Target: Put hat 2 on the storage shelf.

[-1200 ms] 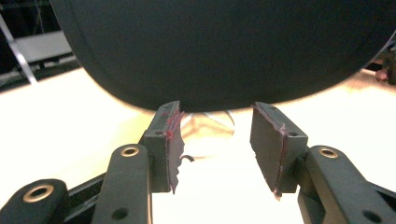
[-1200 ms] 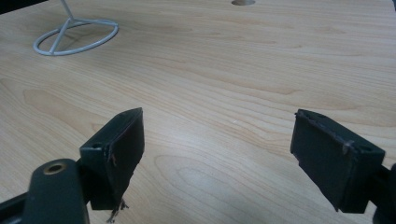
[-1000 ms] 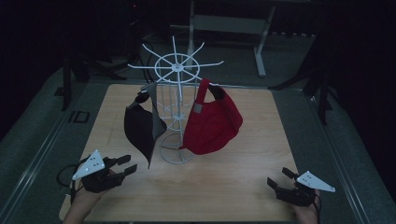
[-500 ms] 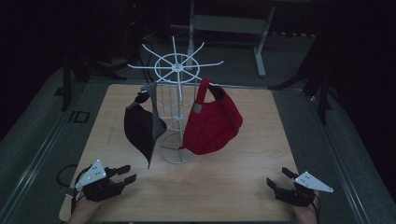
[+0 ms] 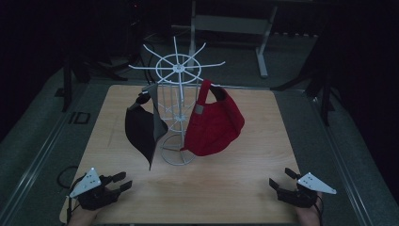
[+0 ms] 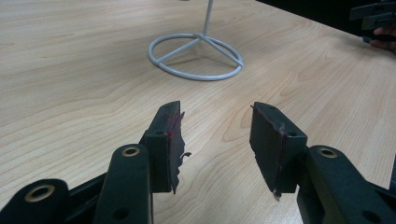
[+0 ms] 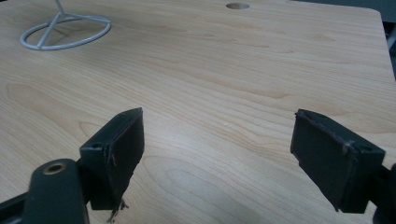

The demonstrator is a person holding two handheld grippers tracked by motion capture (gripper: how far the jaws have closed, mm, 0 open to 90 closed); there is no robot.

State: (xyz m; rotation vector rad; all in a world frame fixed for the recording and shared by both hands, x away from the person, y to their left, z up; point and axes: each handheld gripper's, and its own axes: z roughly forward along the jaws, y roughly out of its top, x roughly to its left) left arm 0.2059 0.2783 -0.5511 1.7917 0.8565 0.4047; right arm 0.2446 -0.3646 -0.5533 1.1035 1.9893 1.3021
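A white wire rack [image 5: 178, 108] with a spoked top stands mid-table on a ring base [image 6: 196, 56] [image 7: 65, 31]. A black cap [image 5: 142, 129] hangs on its left side and a red cap [image 5: 214, 123] on its right. Low over the table's front left corner, my left gripper [image 5: 123, 181] [image 6: 217, 140] is open with only bare wood between its pads. My right gripper [image 5: 281, 179] [image 7: 217, 156] rests near the front right corner, jaws wide apart and empty. Both point toward the rack from a distance.
The wooden table [image 5: 263, 155] has a round hole [image 7: 237, 6] near its far edge. The other hand and its gripper [image 6: 378, 21] appear far off in the left gripper view. Dark floor and a grey metal frame [image 5: 235, 23] lie beyond the table.
My left gripper has dropped lower and slid toward the table's front left edge. The right gripper, rack and caps have not moved.
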